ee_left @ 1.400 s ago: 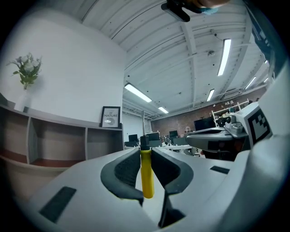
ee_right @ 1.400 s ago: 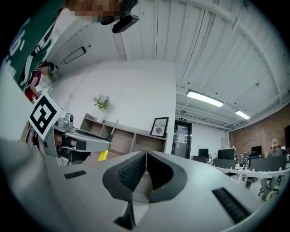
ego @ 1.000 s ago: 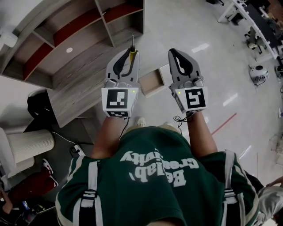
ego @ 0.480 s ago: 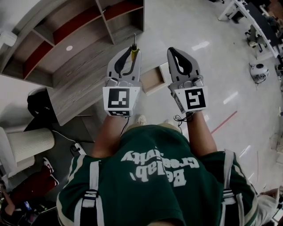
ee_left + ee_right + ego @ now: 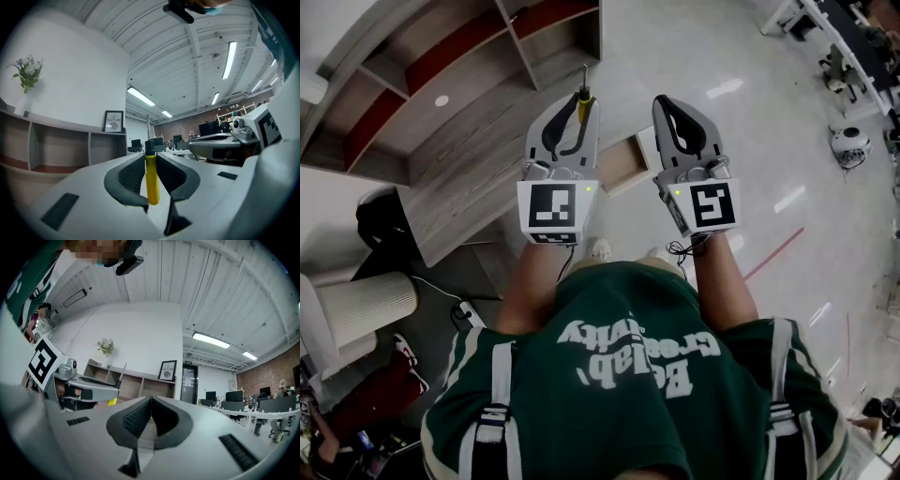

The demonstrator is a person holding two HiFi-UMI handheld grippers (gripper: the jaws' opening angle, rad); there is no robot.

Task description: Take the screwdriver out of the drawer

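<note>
A screwdriver with a yellow handle, black collar and thin metal shaft stands upright between the pads of my left gripper, which is shut on it. In the head view the same screwdriver sticks out past the tips of the left gripper, held level above the floor. Beside it, my right gripper is shut with nothing in it; its pads meet at the tips of the gripper. Below and between the two grippers, the small wooden drawer stands pulled out.
A long wooden shelf unit with red-backed compartments runs along the left. A framed picture and a vase of flowers stand on top of it. Desks with monitors fill the room's far side. A white bin stands at lower left.
Both grippers have stayed almost where they were, drifting very slightly up in the head view. The grip on the screwdriver is unchanged.
</note>
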